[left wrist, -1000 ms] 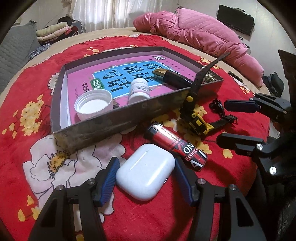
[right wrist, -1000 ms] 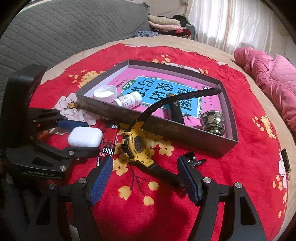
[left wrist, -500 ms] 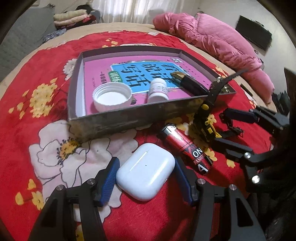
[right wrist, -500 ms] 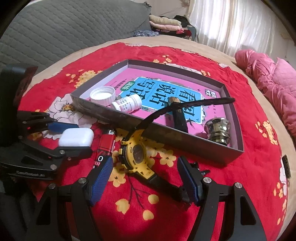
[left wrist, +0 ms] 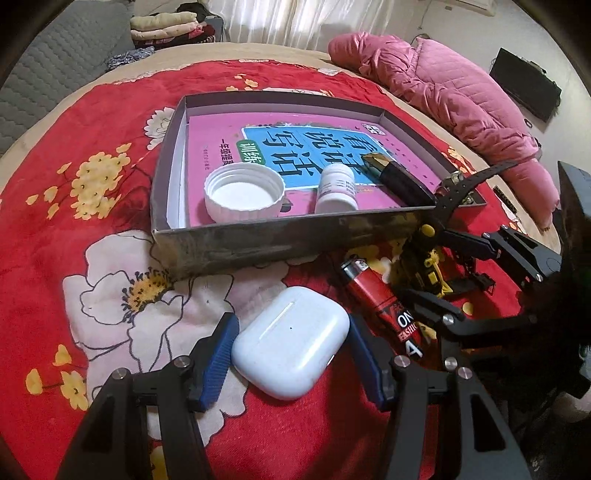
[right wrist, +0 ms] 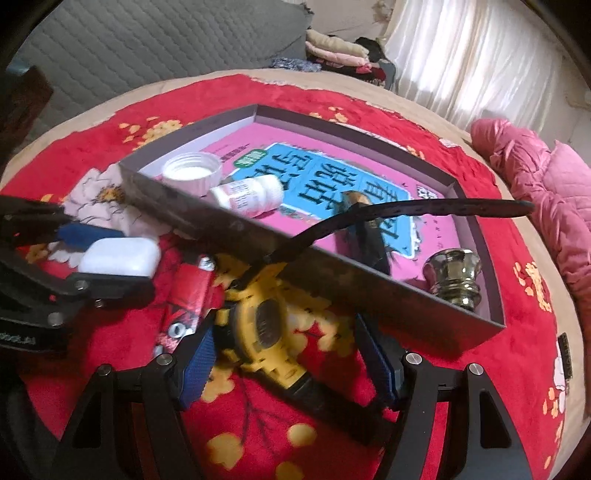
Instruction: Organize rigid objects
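A white earbud case (left wrist: 291, 343) lies on the red flowered blanket, and my left gripper (left wrist: 291, 325) is shut on it across its width. Beside it lies a red lighter (left wrist: 376, 295). A yellow and black watch (right wrist: 262, 325) lies in front of the grey box (right wrist: 229, 229), with its strap (right wrist: 406, 208) leaning over the box wall. My right gripper (right wrist: 284, 328) is open around the watch body, with a gap on the right side. The box holds a pink book, a white cap (left wrist: 243, 195), a white pill bottle (left wrist: 337, 188), a black and gold tube (left wrist: 399, 177) and a glass knob (right wrist: 452, 277).
A pink quilted jacket (left wrist: 443, 92) lies at the far right of the bed. Folded clothes (left wrist: 166, 26) are stacked at the back by the curtain. A grey quilted cover (right wrist: 147, 44) lies behind the blanket. The two grippers stand close together, with the lighter between them.
My left gripper has rolled, so the box looks turned, while the earbud case stays between its pads. My right gripper has come down and forward until the watch body lies between its fingers.
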Demonstrator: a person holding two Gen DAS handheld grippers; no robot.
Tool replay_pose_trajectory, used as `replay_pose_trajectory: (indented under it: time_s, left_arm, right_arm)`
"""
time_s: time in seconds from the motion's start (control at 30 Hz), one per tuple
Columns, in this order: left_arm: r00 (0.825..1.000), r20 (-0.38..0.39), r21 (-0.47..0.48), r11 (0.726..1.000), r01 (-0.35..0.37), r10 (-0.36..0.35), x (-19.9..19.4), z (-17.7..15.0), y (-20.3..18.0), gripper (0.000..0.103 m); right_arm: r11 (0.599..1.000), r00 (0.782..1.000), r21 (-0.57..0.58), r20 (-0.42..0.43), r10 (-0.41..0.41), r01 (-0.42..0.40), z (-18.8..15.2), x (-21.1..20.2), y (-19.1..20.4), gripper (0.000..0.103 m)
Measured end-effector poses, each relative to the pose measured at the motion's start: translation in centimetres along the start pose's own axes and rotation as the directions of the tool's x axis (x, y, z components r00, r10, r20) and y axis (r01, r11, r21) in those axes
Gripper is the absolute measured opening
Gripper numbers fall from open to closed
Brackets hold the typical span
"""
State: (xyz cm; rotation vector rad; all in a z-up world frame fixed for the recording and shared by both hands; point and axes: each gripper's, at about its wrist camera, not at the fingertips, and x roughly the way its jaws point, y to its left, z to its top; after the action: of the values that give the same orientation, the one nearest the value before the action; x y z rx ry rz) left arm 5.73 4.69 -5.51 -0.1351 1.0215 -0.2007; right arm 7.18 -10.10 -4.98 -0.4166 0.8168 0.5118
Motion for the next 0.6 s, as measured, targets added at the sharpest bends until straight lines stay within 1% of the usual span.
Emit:
replay_pose_trajectory:
  time_s: [0.07,0.13,0.17,0.2,0.27,0.4,0.47,0.6]
  left_arm:
    - [1.000,0.004,-0.003,1.000,0.002,-0.002,0.0,0.1,0.0,0.060]
    - [1.000,0.007,-0.011,1.000,0.010,-0.010,0.0,0.1,0.2,0.060]
    - [1.000,0.011,-0.016,1.000,0.013,-0.013,-0.1,0.2,0.3,0.060]
    - [1.000,0.015,-0.022,1.000,0.016,-0.016,-0.2,0.2,0.4,0.060]
    - [1.000,0.021,-0.036,0.999,0.022,-0.022,-0.5,0.4,0.6,0.060]
    - [0.999,0.036,-0.059,0.998,0.031,-0.029,-0.9,0.5,1.2,0.060]
    - [0.999,0.040,-0.065,0.997,0.038,-0.035,-1.1,0.5,1.2,0.060]
    - [0.998,0.054,-0.065,0.997,0.040,-0.037,-1.5,0.6,1.2,0.060]
  right_arm:
    - [1.000,1.000,0.010,0.009,0.021,-0.021,0.0,0.0,-0.2,0.066]
    - [1.000,0.999,-0.014,0.023,0.025,-0.025,0.0,-0.2,0.2,0.045]
    - [0.999,0.999,-0.033,0.029,0.026,-0.025,0.0,-0.5,0.5,0.040]
    - [0.998,0.999,-0.049,0.034,0.029,-0.028,0.0,-0.6,0.8,0.032]
    - [0.997,0.998,-0.064,0.040,0.046,-0.043,0.0,-0.9,1.2,0.031]
    - [0.996,0.995,-0.025,0.045,0.084,-0.083,0.0,-1.4,0.5,0.030]
    - [0.996,0.994,-0.012,0.055,0.093,-0.093,0.0,-1.9,0.2,0.028]
    - [0.990,0.987,0.039,0.083,0.135,-0.139,0.0,-3.2,-0.6,0.022]
